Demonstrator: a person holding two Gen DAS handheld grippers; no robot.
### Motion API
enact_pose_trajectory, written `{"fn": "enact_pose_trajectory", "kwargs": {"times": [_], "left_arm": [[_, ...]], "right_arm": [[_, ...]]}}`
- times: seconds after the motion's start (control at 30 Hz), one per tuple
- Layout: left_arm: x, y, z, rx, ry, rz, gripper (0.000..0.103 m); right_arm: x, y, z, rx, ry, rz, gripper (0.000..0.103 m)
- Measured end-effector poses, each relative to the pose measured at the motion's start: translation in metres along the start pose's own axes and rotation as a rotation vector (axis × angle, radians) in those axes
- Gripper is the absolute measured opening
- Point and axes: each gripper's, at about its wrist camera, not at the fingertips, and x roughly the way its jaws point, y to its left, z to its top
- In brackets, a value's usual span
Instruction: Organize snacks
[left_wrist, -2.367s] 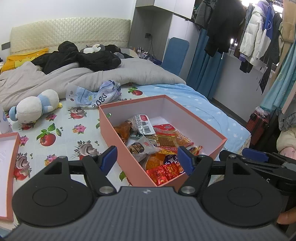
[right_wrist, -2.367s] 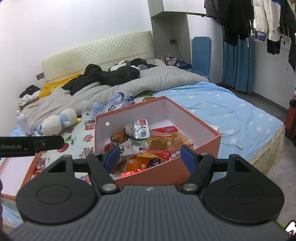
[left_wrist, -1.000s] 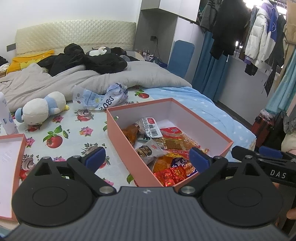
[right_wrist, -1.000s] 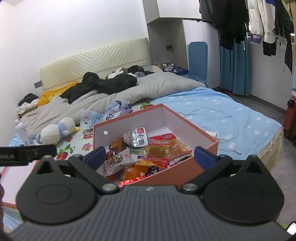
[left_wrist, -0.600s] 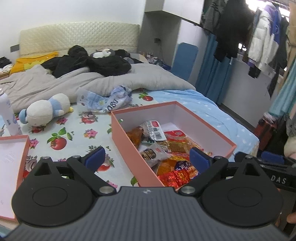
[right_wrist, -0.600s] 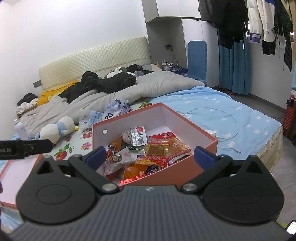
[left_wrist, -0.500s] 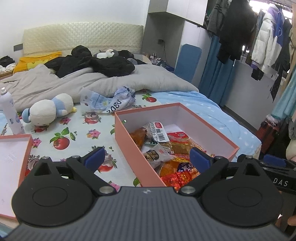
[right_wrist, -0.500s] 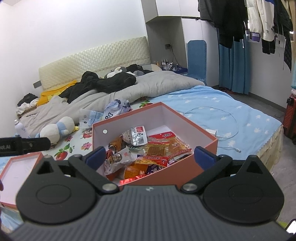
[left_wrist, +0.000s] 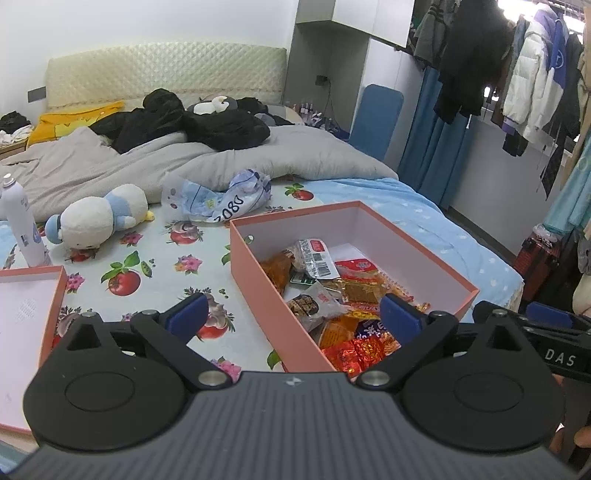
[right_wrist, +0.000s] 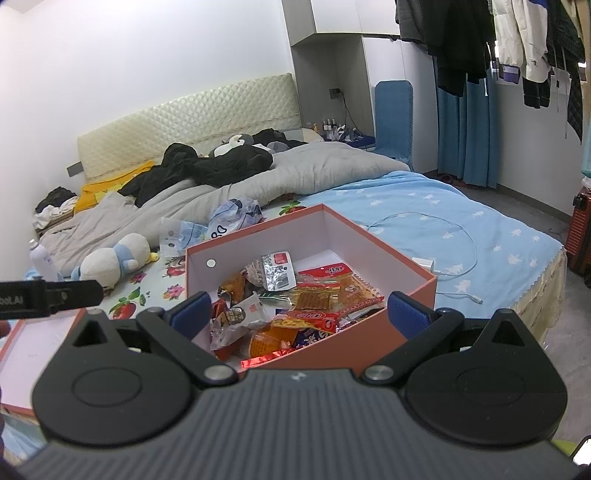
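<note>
A salmon-pink open box (left_wrist: 258, 266) (right_wrist: 402, 306) sits on the bed and holds several snack packets (left_wrist: 343, 295) (right_wrist: 295, 302), orange, red and silver. My left gripper (left_wrist: 291, 319) is open and empty, held above the box's near left corner. My right gripper (right_wrist: 301, 310) is open and empty, above the box's near side. The right gripper's arm shows at the right edge of the left wrist view (left_wrist: 535, 328); the left one shows at the left edge of the right wrist view (right_wrist: 48, 295).
The box lid (left_wrist: 22, 332) (right_wrist: 22, 343) lies at the left. A plush toy (left_wrist: 96, 218), a white spray bottle (left_wrist: 22, 225), a crumpled blue-white bag (left_wrist: 221, 199), a grey duvet (left_wrist: 221, 158) and a white charger cable (right_wrist: 454, 254) lie on the bed.
Both grippers have opened wider since 2.4 s ago. Both have drawn back a little from the box, so more of the bed shows.
</note>
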Motion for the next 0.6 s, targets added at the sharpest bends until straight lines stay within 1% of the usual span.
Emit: {"fn": "enact_pose_trajectory", "kwargs": {"times": [0.3,0.6], "left_arm": [[-0.0007,-0.0014,-0.0006,-0.001,-0.001,-0.020,0.101],[-0.0023,0.0009,-0.0011,-0.002,0.000,-0.013,0.101]], "right_arm": [[0.0000,0.0000,0.0000,-0.004,-0.001,0.000,0.103],[-0.0016,-0.0002,0.0017,-0.002,-0.009,-0.003,0.103]]}}
